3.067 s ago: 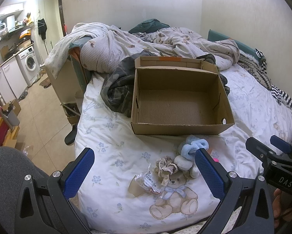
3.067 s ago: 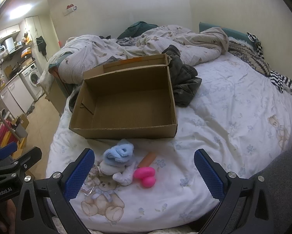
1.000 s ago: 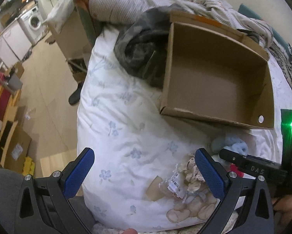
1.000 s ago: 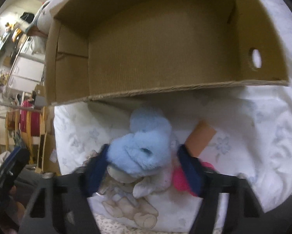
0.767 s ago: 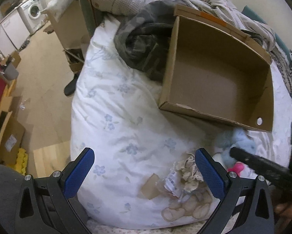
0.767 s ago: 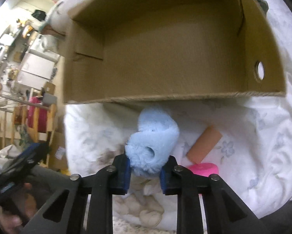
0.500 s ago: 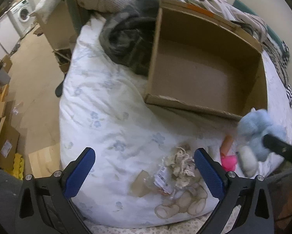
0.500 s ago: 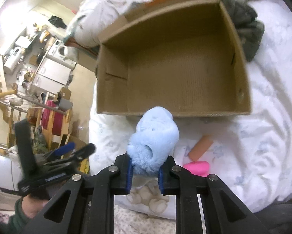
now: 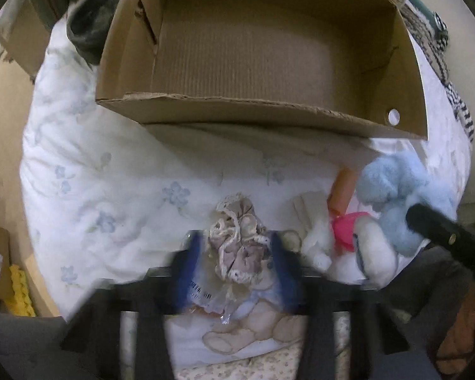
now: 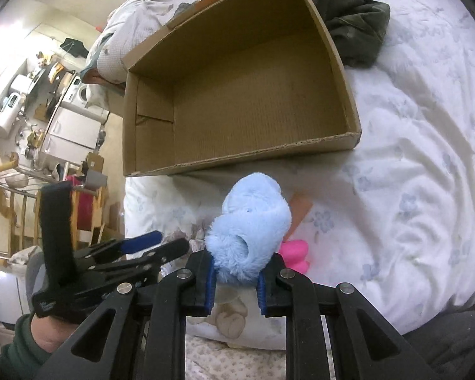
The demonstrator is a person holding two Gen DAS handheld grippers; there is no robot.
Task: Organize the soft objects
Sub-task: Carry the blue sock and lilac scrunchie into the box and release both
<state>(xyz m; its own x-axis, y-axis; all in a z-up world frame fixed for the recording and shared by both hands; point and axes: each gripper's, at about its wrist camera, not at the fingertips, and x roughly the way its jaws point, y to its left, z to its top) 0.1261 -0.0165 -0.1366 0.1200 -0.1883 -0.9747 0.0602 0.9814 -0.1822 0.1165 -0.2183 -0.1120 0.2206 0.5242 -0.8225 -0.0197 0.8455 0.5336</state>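
An open cardboard box stands empty on the bed. My right gripper is shut on a fluffy light-blue plush and holds it above the sheet, short of the box's front wall. My left gripper points steeply down at the sheet and is blurred. Its jaws are closing, and the blue pads press both sides of a beige frilly scrunchie. A clear plastic packet lies under the scrunchie. A white plush, a pink piece and an orange tube lie between the grippers.
Dark crumpled clothes lie beside the box's far corner. The bed's edge runs along the left, with floor, boxes and kitchen units beyond. A hand in a green sleeve holds the left gripper. A teddy print marks the sheet.
The left gripper came down over the scrunchie and its wide-open jaws drew together on it. The right gripper, gripping the blue plush, lifted it off the pile and drew back from the box.
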